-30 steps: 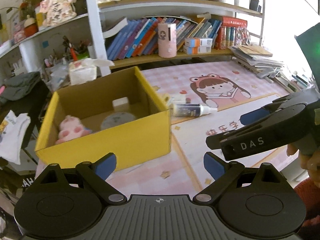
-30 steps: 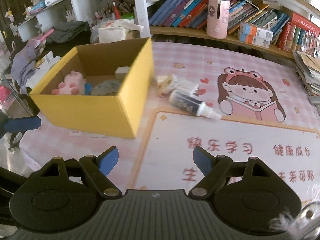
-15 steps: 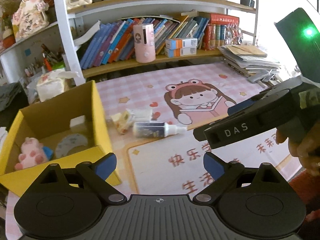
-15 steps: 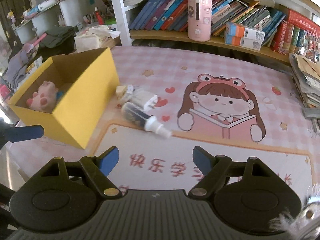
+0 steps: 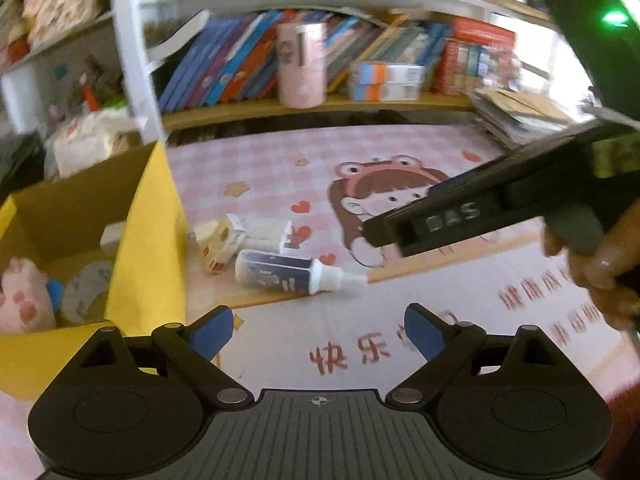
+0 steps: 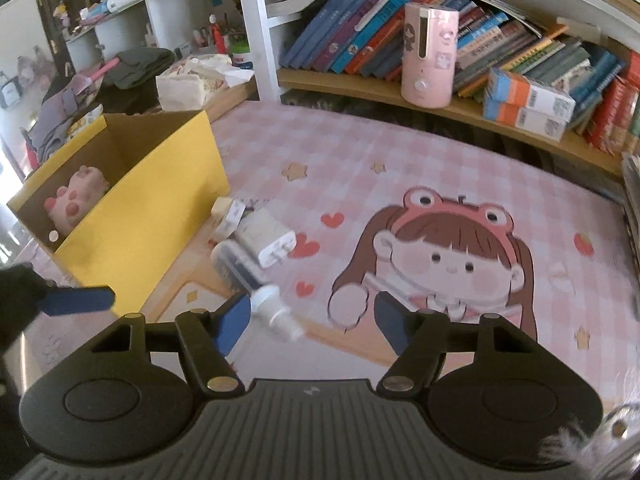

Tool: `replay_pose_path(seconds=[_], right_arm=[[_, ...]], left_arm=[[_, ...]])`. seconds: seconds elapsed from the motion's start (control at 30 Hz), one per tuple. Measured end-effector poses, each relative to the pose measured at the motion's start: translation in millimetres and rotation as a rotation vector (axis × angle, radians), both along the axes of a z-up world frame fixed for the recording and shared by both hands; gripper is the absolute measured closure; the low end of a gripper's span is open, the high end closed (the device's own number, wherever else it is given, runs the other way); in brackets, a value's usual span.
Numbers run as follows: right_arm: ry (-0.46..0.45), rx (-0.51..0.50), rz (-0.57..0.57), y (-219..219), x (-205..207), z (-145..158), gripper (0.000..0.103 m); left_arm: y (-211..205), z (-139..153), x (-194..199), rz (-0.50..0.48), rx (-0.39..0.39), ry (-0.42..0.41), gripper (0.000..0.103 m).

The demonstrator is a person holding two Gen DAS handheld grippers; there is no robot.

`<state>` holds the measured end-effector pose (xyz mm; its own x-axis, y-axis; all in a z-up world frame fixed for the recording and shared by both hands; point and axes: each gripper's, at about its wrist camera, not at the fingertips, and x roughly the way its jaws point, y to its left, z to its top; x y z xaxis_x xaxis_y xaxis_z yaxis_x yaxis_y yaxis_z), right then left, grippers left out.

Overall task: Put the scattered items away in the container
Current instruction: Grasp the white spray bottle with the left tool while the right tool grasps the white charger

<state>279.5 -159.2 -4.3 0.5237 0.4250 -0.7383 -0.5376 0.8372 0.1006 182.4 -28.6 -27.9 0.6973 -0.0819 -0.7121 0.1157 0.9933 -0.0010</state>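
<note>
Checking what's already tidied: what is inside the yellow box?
Inside the yellow box lie a pink plush toy, a round grey disc and a small white block. The near wall hides the rest of the floor.

"DAS" on right claw [image 5: 452, 216]
</note>
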Motion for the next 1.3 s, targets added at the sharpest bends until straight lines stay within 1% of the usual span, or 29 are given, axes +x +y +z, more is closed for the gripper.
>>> replay_pose_path(seconds=[0.13, 0.17, 0.2, 0.3, 0.33, 0.37, 0.4, 0.47, 0.5, 0.6, 0.77, 0.9, 1.1, 1.17, 1.2, 1.27, 1.3], right_arm=[[-0.009, -0.015, 0.007, 0, 21, -1, 0.038], [-0.009, -0.018, 0.004, -1, 26, -2, 0.038], [-0.010, -0.020, 0.000, -2, 31, -2, 0.038], [-0.016, -0.026, -0.003, -5, 42, -2, 0.039], [-0.018, -0.028, -0.001, -6, 46, -2, 0.039], [-0.020, -0.030, 0.001, -6, 50, -2, 0.039], [-0.022, -0.032, 0.004, -6, 53, -2, 0.039], [-0.027, -0.034, 0.011, -6, 60, -2, 0.039], [-0.030, -0.036, 0.013, -6, 63, -2, 0.039], [-0.031, -0.035, 0.023, -4, 71, -2, 0.039], [-0.023, -0.034, 0.058, 7, 80, -6, 0.039], [-0.012, -0.036, 0.103, 21, 84, -10, 0.039], [0.044, -0.020, 0.130, 33, 91, -19, 0.039], [0.067, -0.016, 0.133, 36, 93, -24, 0.039], [0.076, -0.012, 0.136, 38, 93, -26, 0.039], [0.088, -0.008, 0.151, 43, 92, -30, 0.039], [0.092, -0.010, 0.159, 47, 92, -32, 0.039]], left_arm=[[6, -16, 23, 0.135, -0.061, 0.015, 0.014], [6, -20, 28, 0.166, -0.071, 0.018, 0.016], [6, -24, 32, 0.196, -0.073, 0.020, 0.019], [1, -33, 46, 0.275, -0.078, 0.021, 0.023], [-1, -36, 51, 0.293, -0.077, 0.023, 0.024], [-4, -38, 55, 0.303, -0.067, 0.024, 0.028], [-7, -41, 61, 0.311, -0.044, 0.026, 0.034], [-11, -48, 72, 0.338, -0.002, 0.042, 0.042], [-10, -49, 75, 0.358, -0.007, 0.034, 0.044], [-9, -50, 84, 0.421, -0.016, 0.026, 0.044], [-7, -52, 94, 0.478, -0.044, 0.023, 0.043], [2, -57, 100, 0.530, -0.105, 0.053, 0.043], [13, -56, 85, 0.526, -0.138, 0.082, 0.043], [15, -53, 75, 0.519, -0.124, 0.090, 0.043], [15, -50, 70, 0.522, -0.109, 0.090, 0.044], [11, -43, 66, 0.514, -0.058, 0.066, 0.046], [6, -39, 66, 0.496, -0.024, 0.039, 0.044]])
